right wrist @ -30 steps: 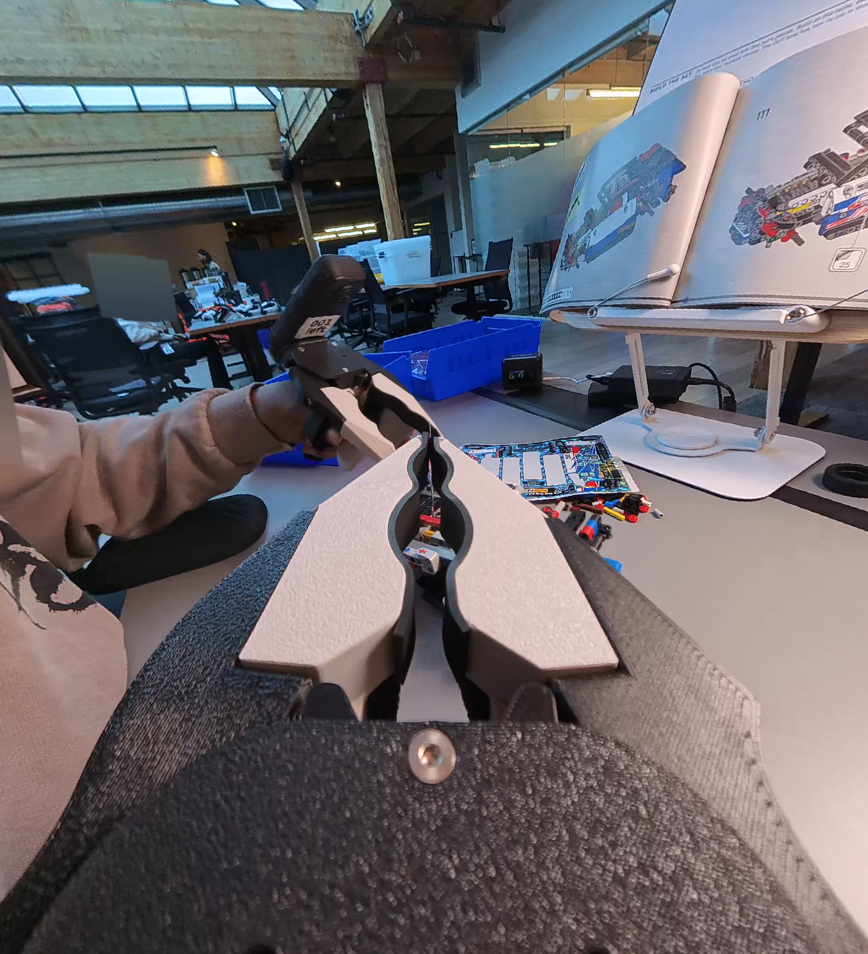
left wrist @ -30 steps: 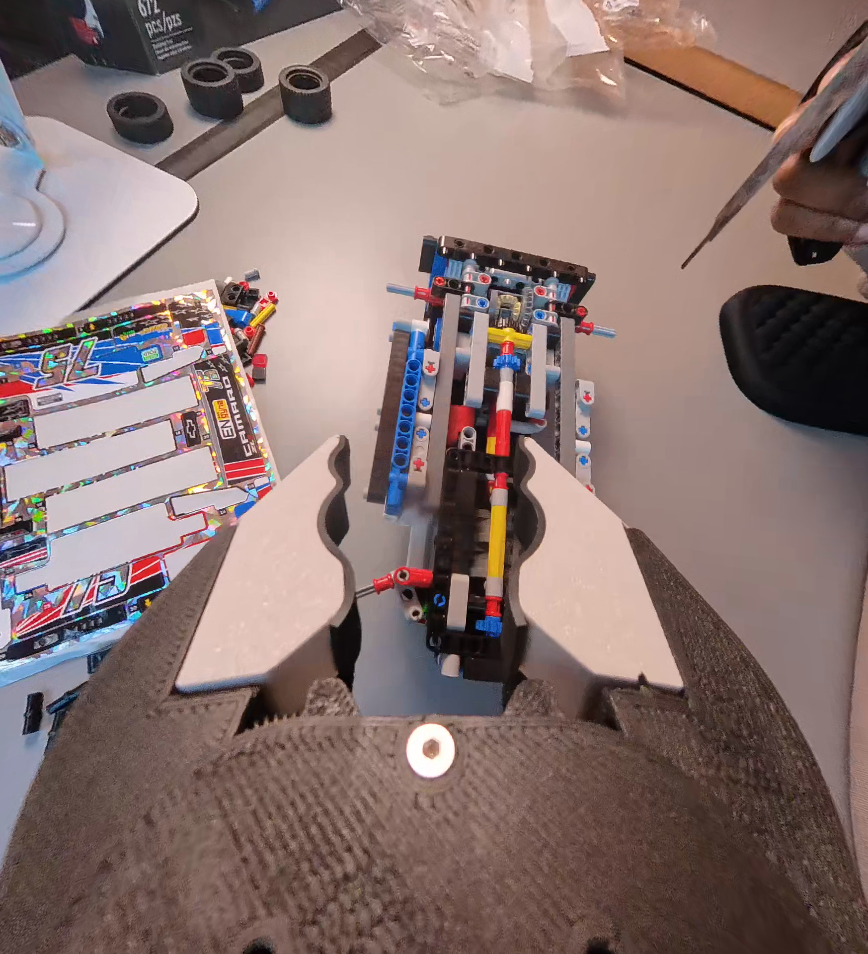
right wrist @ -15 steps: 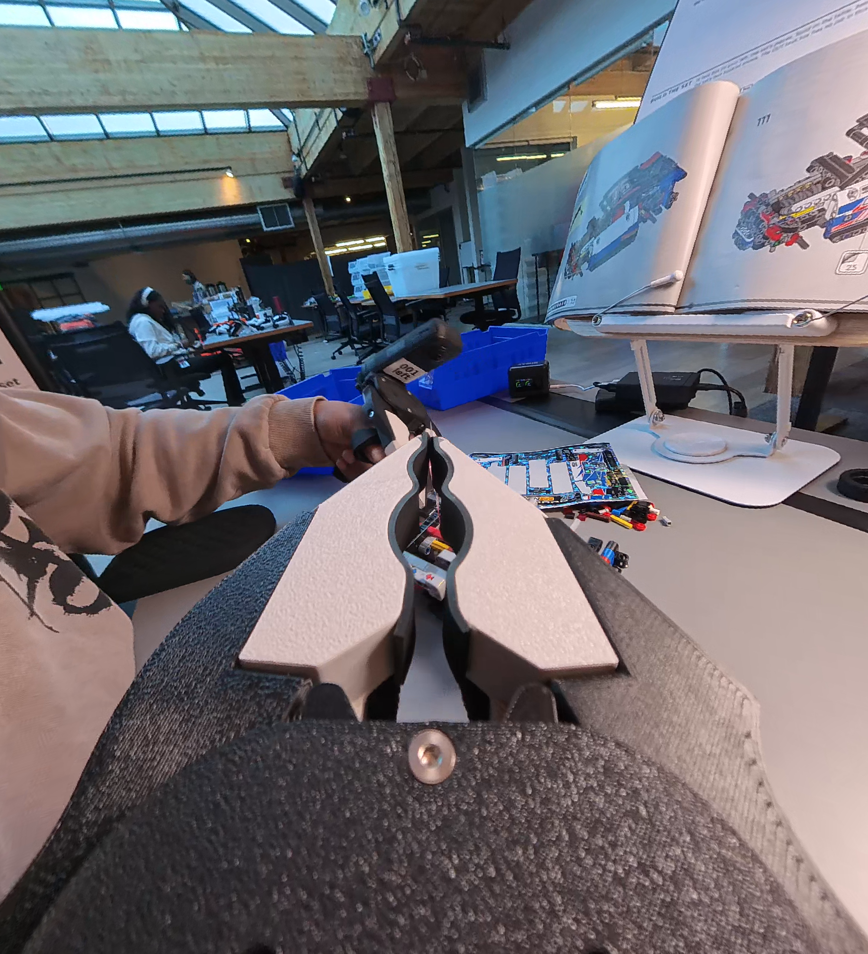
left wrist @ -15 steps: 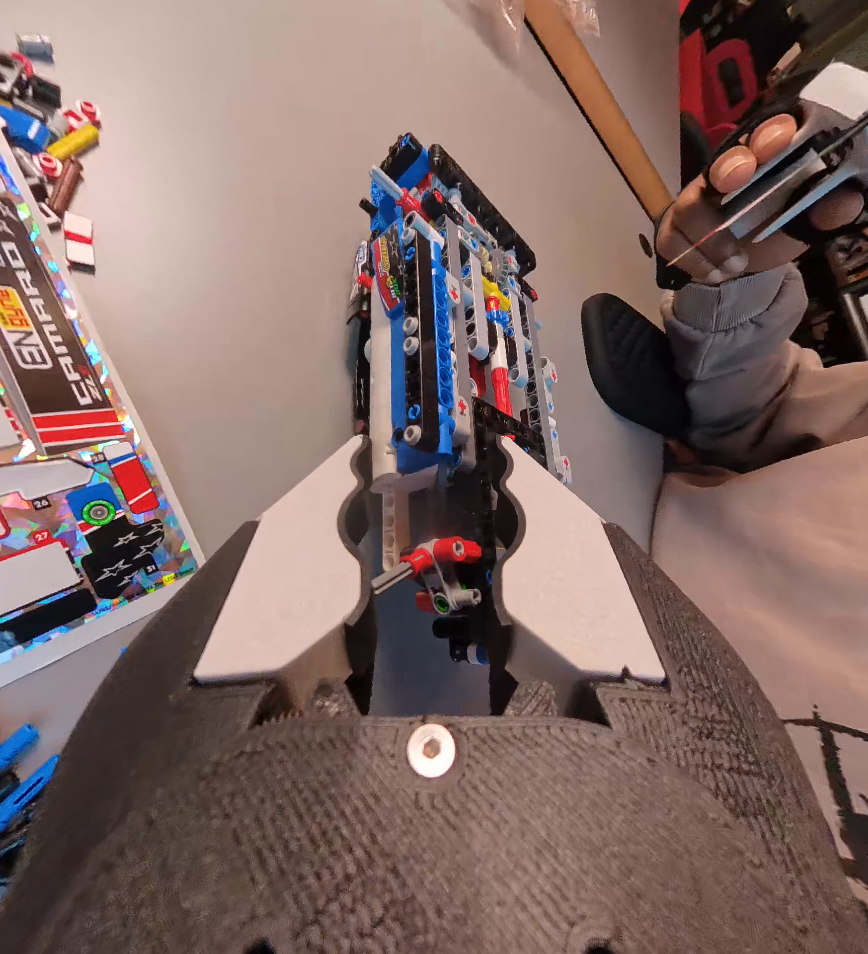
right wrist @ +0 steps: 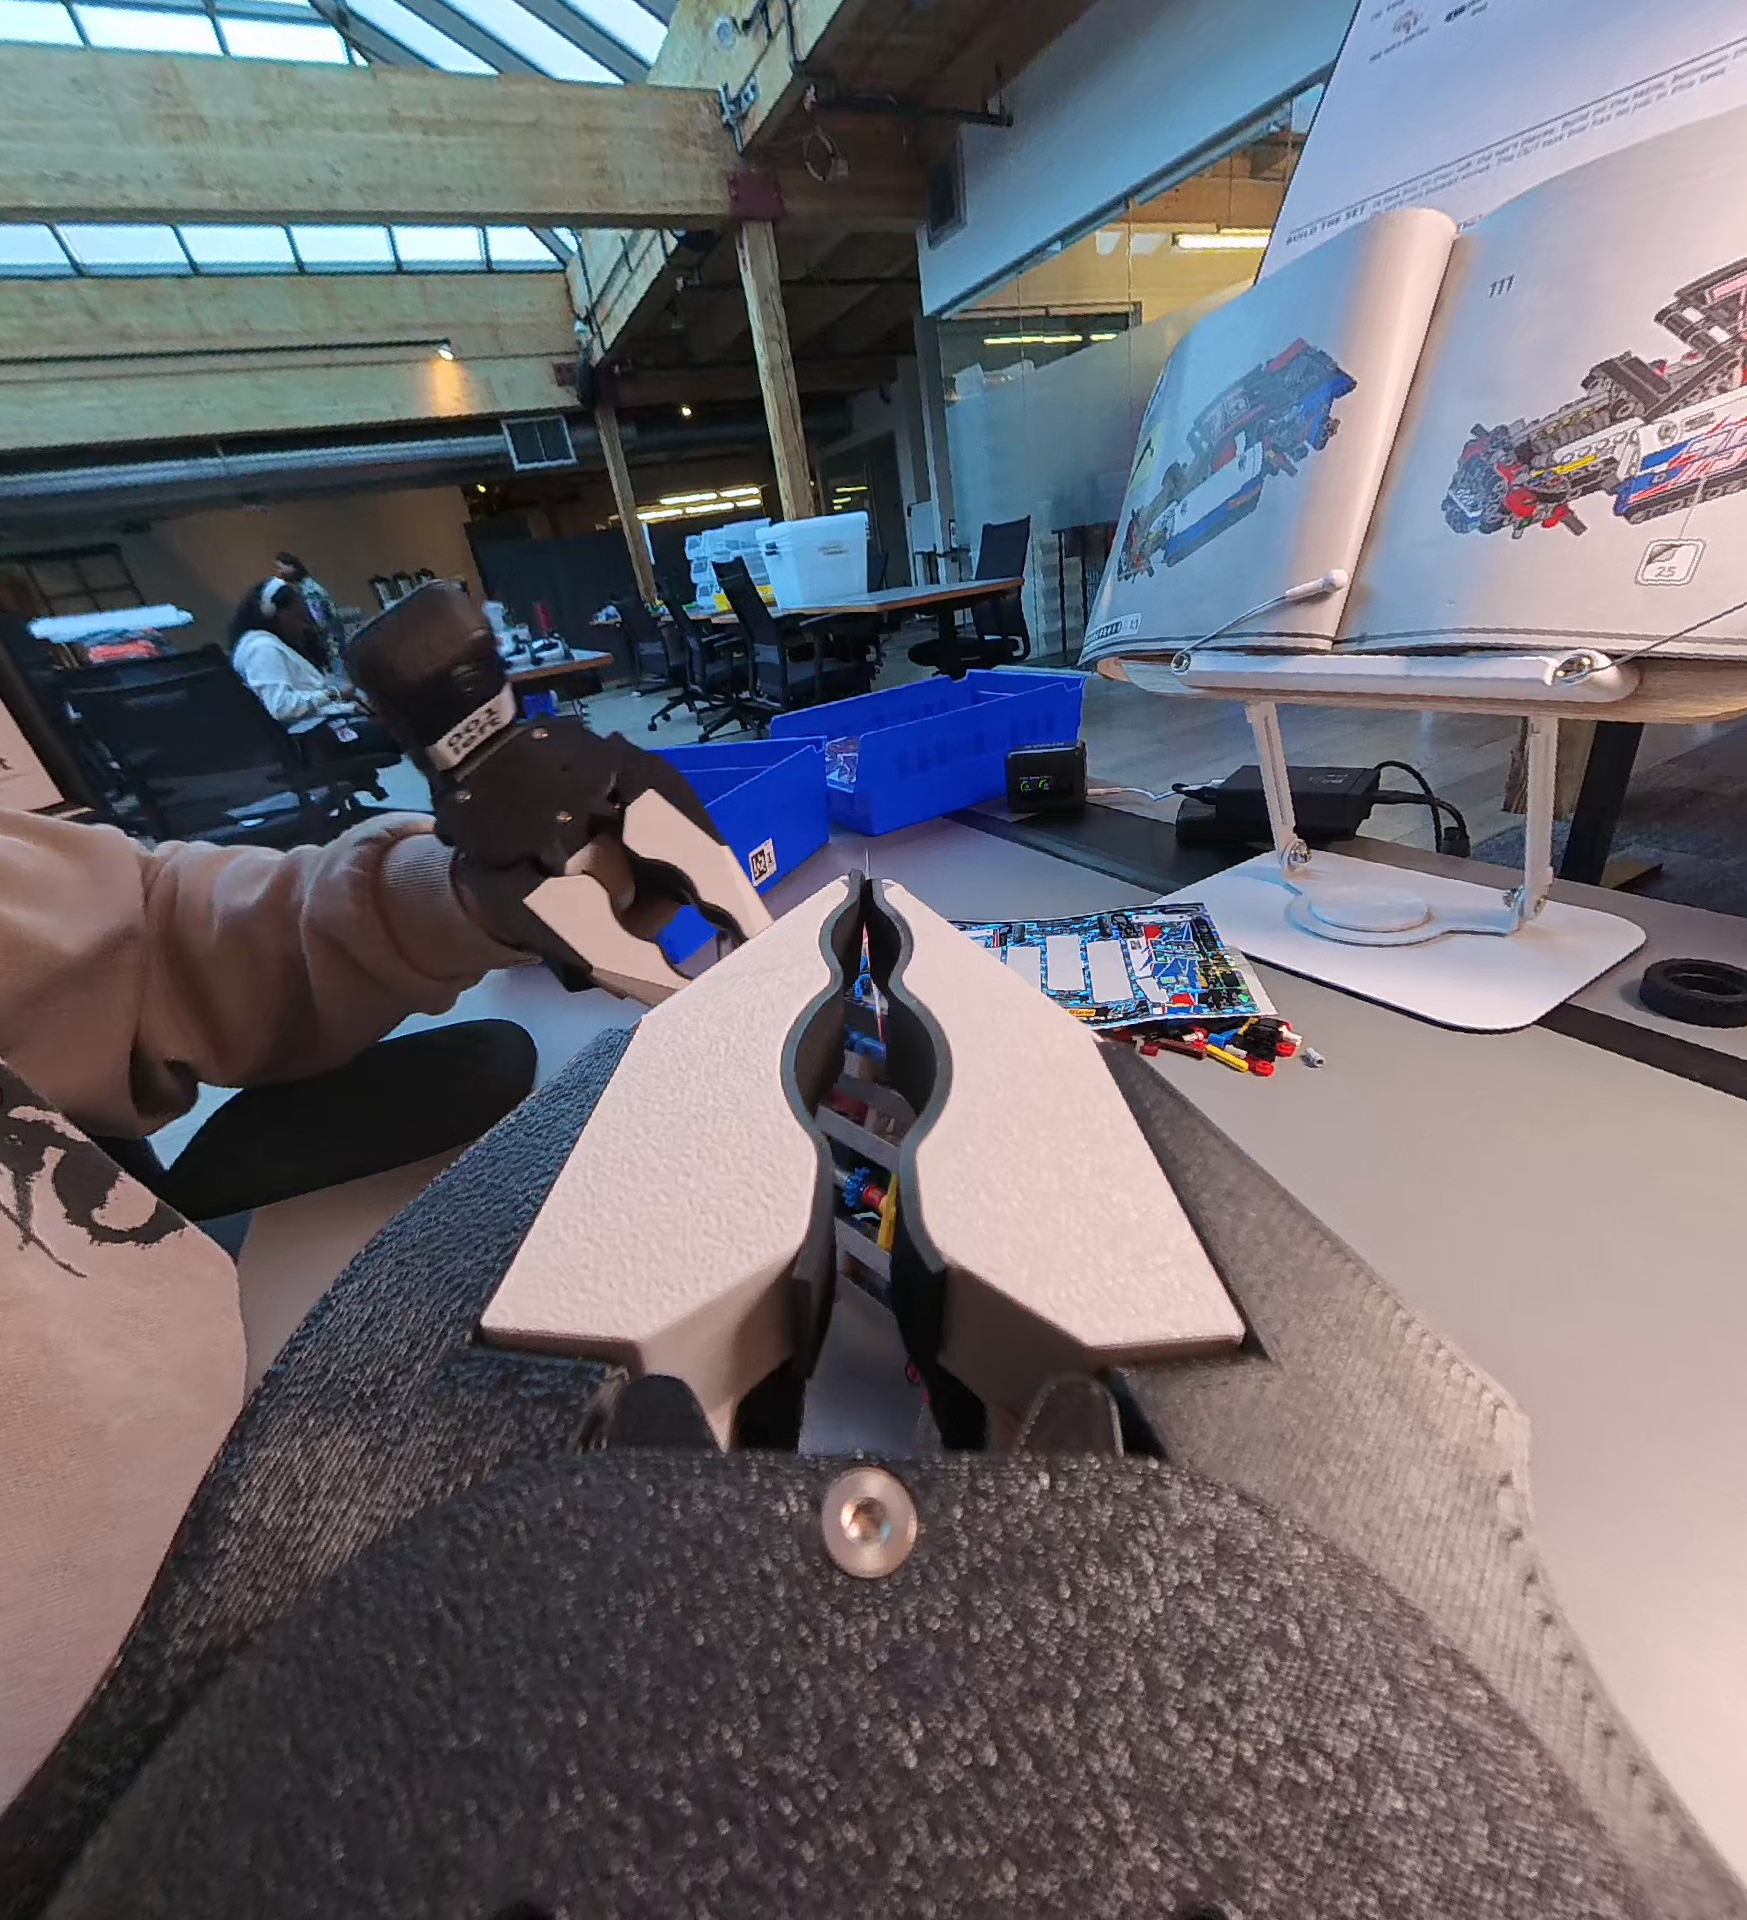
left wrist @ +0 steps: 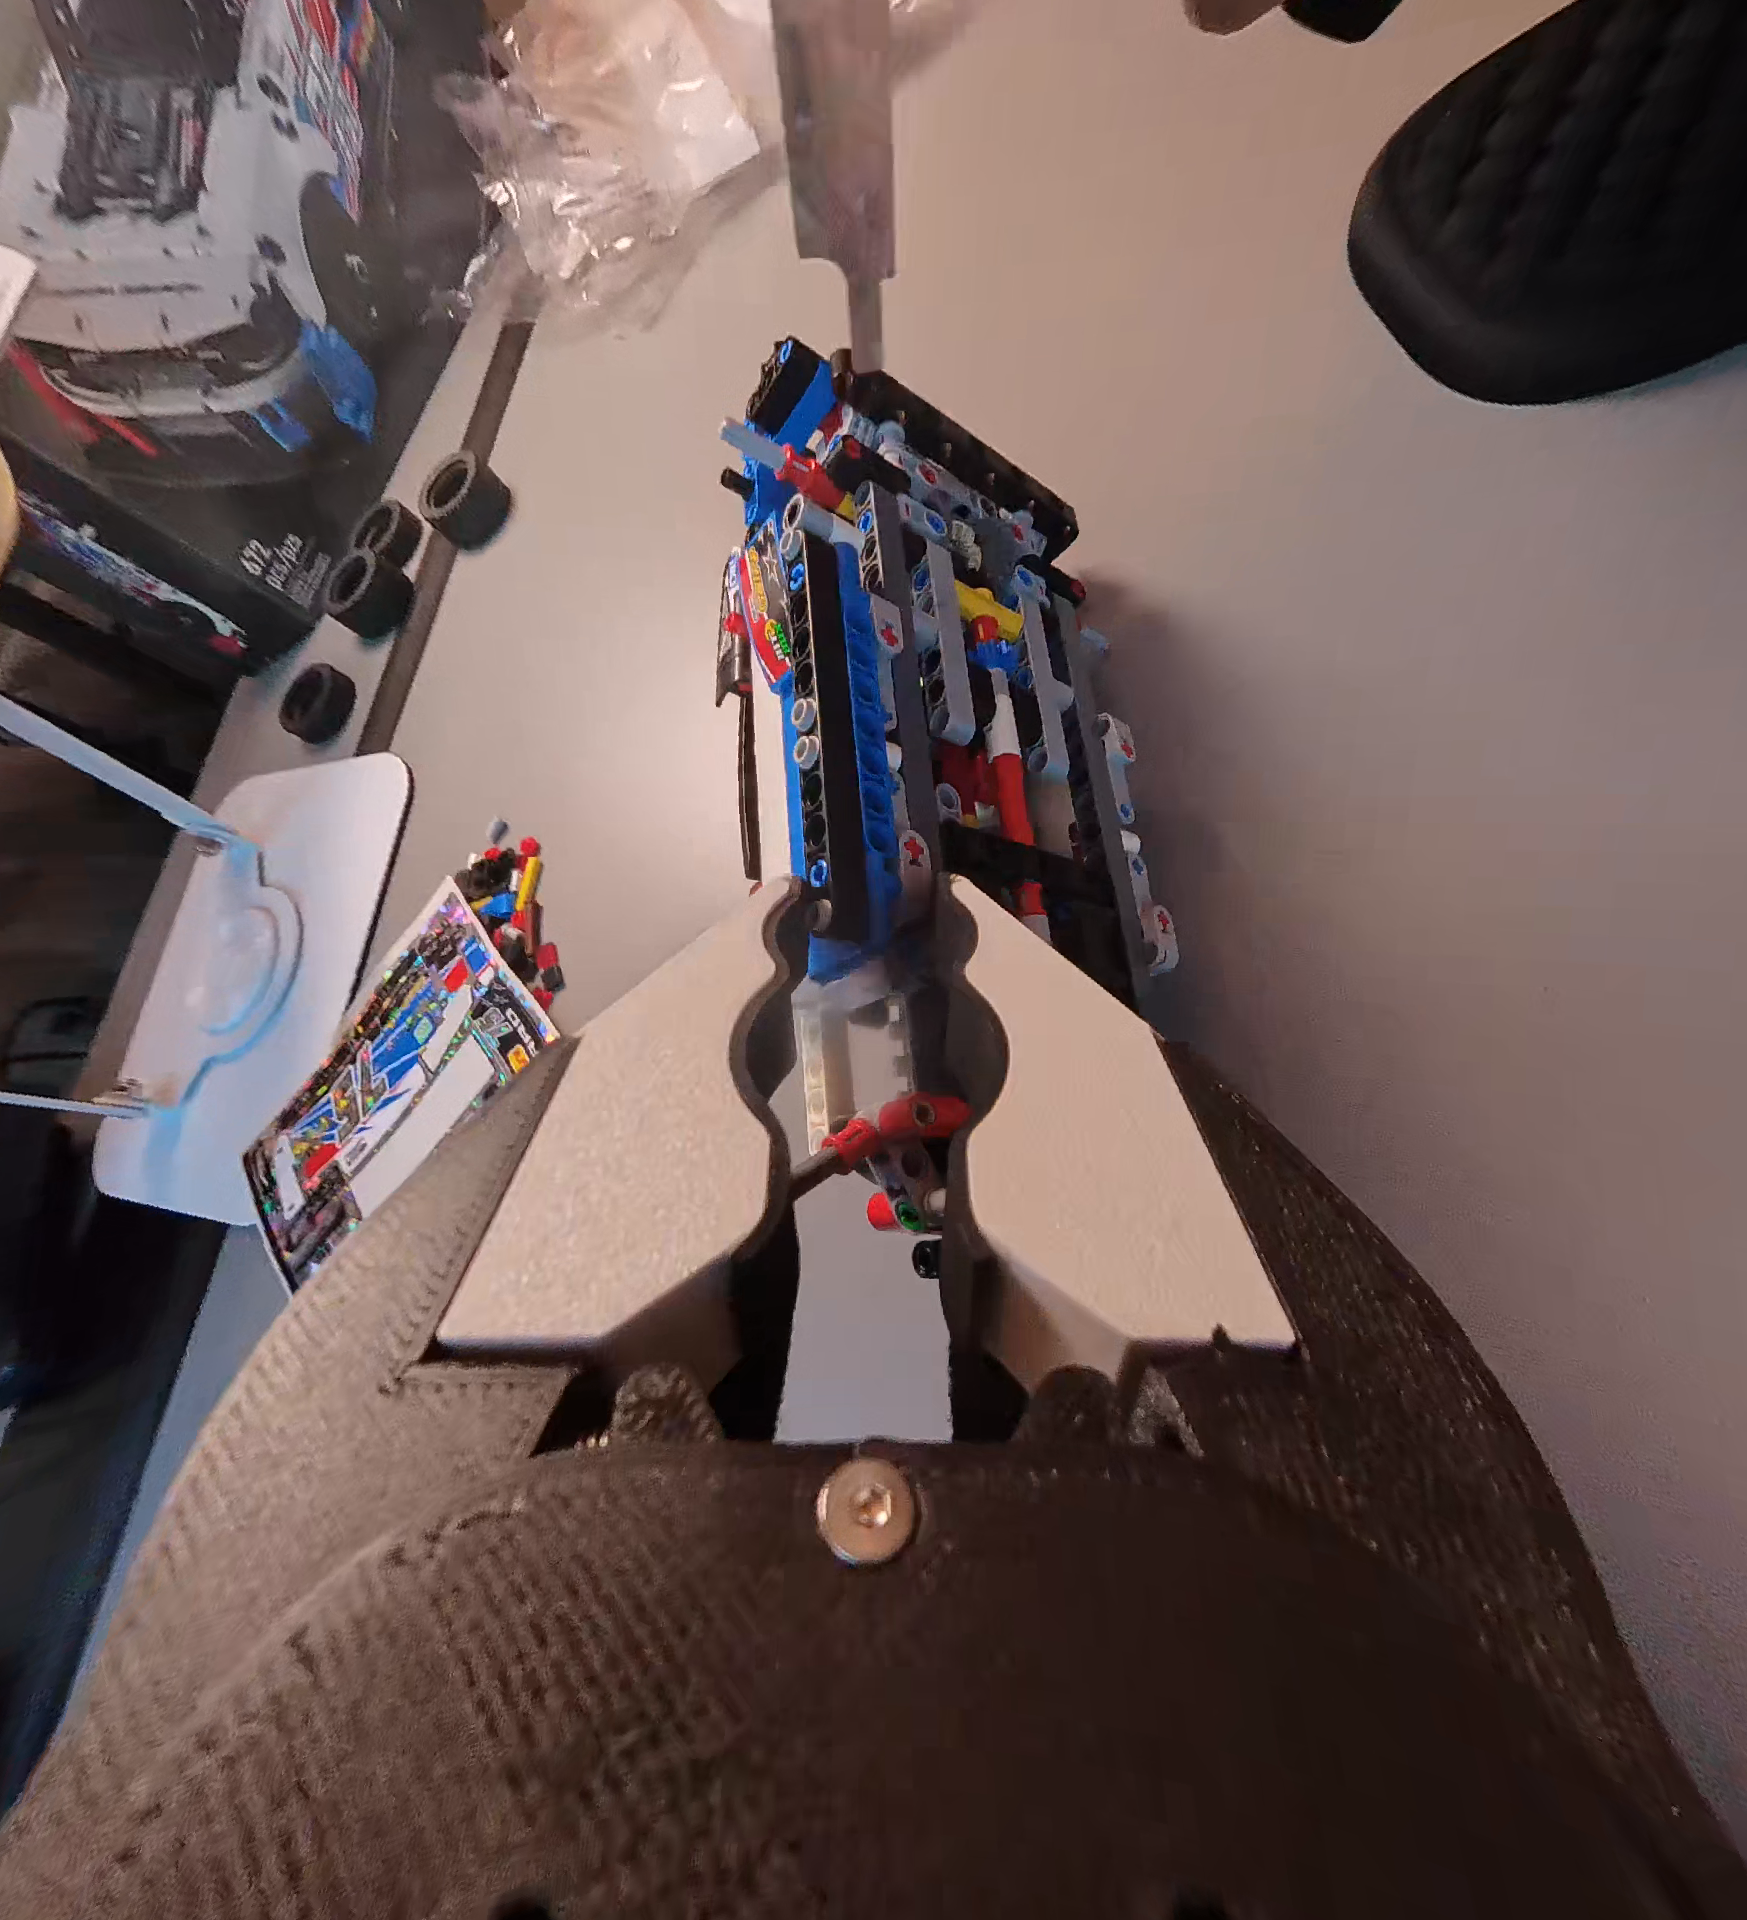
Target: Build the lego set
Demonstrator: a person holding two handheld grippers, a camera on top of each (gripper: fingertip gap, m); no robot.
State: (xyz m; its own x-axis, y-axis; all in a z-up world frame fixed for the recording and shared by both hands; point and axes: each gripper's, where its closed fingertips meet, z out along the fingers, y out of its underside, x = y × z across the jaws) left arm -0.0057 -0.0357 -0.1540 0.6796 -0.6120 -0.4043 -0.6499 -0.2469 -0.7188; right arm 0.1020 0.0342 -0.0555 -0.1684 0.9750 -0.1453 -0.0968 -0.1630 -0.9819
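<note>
Left wrist view: the left tool (left wrist: 874, 914) is being squeezed onto the near end of the lego car (left wrist: 910, 665), with its two fingers pressing on the blue and white side bar. The car is being held tipped up on its side over the table (left wrist: 1420, 831), so its decorated side is being turned toward the sticker sheet (left wrist: 401, 1049). Just past the sheet, a small heap of loose pieces (left wrist: 516, 904) is being left alone. Farther off, black tyres (left wrist: 464, 499) and the set's box (left wrist: 173, 312) are being kept at the table's edge.

In the right wrist view, the right tool (right wrist: 864, 883) is being held with its fingers pressed together, right above the car. Something very thin may be being pinched at its tips, but it cannot be told for sure. Behind it, the instruction book (right wrist: 1575, 416) is being held open on a stand.

The step in hand is judged to be work on the car's side, maybe a sticker being put on. For the next move, the car is going to need to be held very steady by the left tool, and the right tool's tips are going to need to be lowered slowly and straight onto the right spot.
</note>
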